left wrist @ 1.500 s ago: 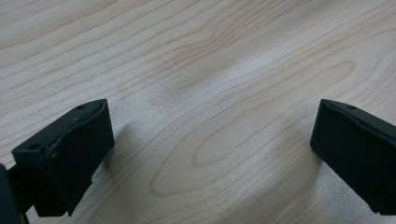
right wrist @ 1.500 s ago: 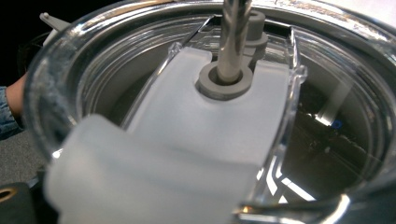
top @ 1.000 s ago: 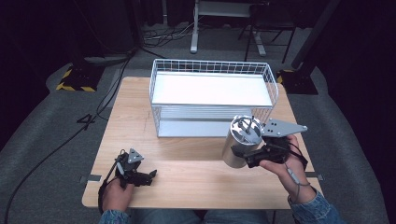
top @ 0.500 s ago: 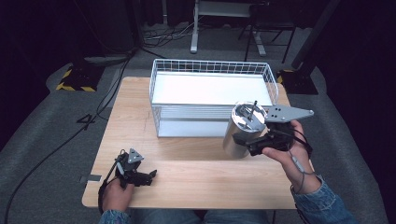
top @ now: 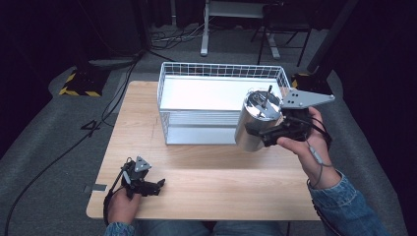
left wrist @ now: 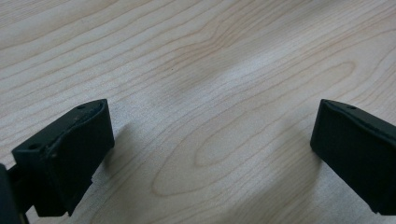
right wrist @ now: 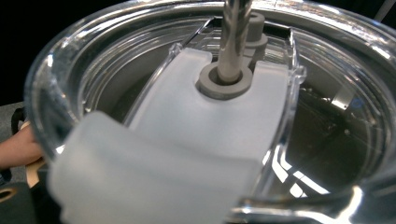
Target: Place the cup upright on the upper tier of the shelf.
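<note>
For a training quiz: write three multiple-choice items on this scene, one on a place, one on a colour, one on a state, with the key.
1. Where is the steel tumbler?
A. Inside the wire basket
B. Held up at the basket's front right corner
C. Lying on the floor

2. What colour is the wire basket?
A. White
B. Red
C. Green

3. How do the left gripper's jaws stand?
A. Shut on a cloth
B. Shut on the tumbler
C. Open over bare table

Key: B, the right gripper holds it raised there; A, its wires are white; C, the left gripper view shows wood between spread jaws.
</note>
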The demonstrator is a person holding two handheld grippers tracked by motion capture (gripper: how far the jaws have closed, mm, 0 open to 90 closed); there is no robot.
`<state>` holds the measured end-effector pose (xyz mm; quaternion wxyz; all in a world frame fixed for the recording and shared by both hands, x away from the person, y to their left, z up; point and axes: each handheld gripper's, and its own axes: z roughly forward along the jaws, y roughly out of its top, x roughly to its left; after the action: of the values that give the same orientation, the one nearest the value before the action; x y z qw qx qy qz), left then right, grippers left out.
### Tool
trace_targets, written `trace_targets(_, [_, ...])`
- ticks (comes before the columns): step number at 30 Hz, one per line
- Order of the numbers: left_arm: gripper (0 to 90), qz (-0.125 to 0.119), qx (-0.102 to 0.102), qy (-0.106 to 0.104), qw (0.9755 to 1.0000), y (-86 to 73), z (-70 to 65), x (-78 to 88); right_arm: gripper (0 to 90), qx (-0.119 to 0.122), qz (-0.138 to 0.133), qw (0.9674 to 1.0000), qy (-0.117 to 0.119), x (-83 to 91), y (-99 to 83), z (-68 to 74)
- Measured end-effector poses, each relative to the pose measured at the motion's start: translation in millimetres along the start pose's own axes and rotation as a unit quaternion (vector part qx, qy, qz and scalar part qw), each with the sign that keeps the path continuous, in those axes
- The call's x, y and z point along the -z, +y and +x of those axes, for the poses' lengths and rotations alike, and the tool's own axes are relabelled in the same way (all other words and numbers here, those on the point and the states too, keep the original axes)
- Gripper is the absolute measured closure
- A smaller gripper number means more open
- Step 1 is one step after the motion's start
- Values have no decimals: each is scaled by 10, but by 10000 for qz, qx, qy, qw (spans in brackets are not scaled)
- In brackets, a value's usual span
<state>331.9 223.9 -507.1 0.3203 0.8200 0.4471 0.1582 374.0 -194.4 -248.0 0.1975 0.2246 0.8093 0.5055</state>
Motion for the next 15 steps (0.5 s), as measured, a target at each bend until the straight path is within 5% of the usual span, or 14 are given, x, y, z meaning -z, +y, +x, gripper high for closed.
trace_targets(15, [0,3,-2,1,10000,0,0,1,38,-125,-55,9999,-91,-241,414,-258])
